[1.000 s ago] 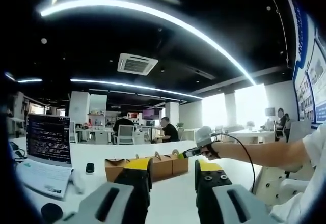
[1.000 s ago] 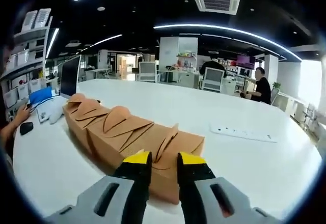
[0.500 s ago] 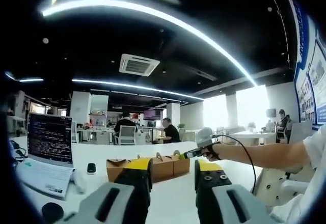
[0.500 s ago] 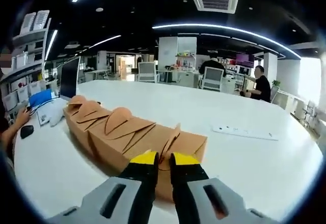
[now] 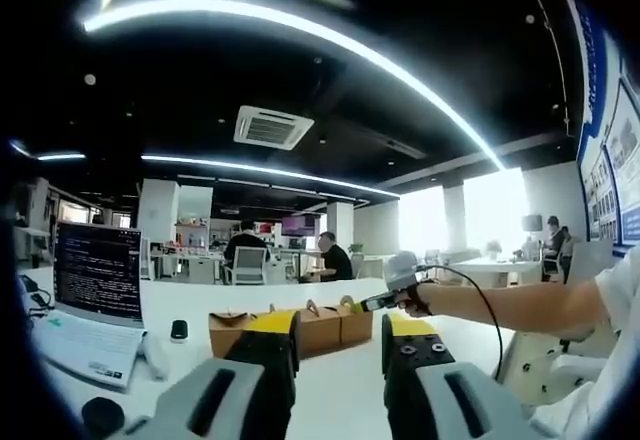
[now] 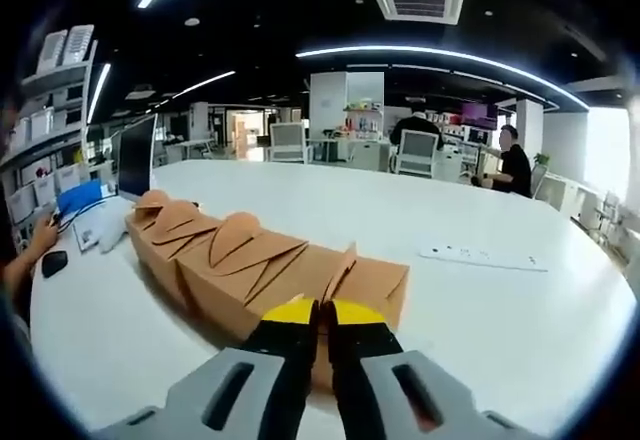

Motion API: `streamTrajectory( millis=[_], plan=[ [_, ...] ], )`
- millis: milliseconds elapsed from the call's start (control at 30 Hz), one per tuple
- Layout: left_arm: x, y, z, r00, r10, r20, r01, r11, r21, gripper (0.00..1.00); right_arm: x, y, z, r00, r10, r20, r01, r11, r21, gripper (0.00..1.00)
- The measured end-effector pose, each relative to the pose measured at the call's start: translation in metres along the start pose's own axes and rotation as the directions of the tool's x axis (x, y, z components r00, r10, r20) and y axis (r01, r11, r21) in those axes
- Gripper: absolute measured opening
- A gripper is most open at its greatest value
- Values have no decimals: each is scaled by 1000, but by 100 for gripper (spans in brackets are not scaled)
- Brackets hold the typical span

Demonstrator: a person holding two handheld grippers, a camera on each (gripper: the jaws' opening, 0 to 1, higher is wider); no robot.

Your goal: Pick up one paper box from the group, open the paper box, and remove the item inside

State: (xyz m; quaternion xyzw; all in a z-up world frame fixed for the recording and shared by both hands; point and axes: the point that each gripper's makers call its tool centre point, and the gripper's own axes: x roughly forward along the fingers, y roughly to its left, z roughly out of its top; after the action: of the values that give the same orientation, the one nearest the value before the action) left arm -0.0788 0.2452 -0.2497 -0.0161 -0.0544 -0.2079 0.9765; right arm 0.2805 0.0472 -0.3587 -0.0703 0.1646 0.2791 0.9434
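White table [image 6: 500, 310]: right gripper [image 6: 316, 310] apparently pinches nearest paper box [image 6: 365, 285].

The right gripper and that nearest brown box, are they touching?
Touching. In the right gripper view the right gripper has its jaws nearly shut on the handle flap of the nearest box.

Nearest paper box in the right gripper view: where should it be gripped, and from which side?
Grip the nearest paper box by its upright top flap, coming from its free end. The flap is thin and stands above the lid, and other boxes crowd its far side. The right gripper looks already closed there.
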Motion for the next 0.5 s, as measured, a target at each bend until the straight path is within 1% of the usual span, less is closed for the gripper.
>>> streamTrajectory(
  millis=[233,500],
  plan=[
    [0,0,0,1000,-1,1,1,1000,0,34,0,-1,0,1000,-4,-2,4,1000,-3,5],
    [0,1,0,1000,1,1,-1,1000,-4,34,3,-7,2,1000,-14,5,14,1000,11,4]
  ],
)
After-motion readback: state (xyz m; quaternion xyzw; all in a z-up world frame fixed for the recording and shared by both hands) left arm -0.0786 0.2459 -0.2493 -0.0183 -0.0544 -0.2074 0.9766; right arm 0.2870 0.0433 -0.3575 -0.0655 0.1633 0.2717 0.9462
